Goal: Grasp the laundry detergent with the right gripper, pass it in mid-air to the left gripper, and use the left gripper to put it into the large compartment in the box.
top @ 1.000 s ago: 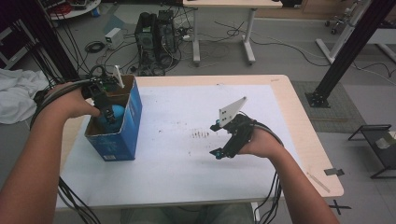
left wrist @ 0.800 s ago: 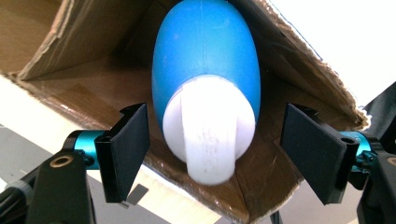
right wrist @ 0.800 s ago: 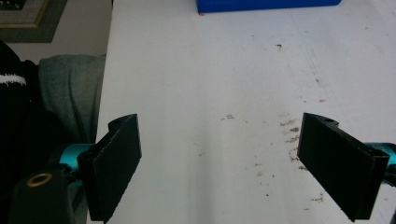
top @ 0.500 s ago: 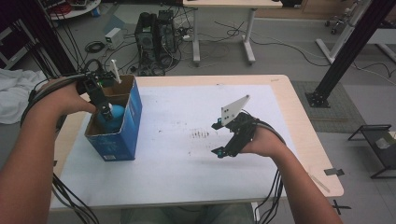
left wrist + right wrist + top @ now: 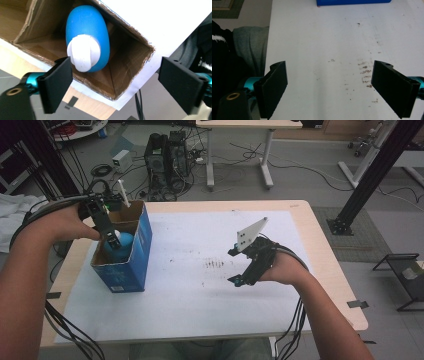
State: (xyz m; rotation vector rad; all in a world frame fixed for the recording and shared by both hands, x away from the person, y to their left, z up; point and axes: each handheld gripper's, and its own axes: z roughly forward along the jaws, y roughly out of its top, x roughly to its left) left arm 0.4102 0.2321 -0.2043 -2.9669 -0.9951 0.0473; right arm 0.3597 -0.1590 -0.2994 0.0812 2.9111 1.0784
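While the left gripper (image 5: 113,85) has just been opening, empty, the smooth blue white-capped bottle (image 5: 87,37) lies boxed.

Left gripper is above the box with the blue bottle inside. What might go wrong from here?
1. The left gripper, its jaws just opened and empty, hangs close over the box; pulling away may catch the cardboard rim and tip it.
2. The blue bottle leans against the inner wall, so it may slide or fall over.

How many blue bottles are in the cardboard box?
1: the blue bottle with a white cap lies inside the cardboard box at the table's left, below the left tool. Others may be hidden deeper.
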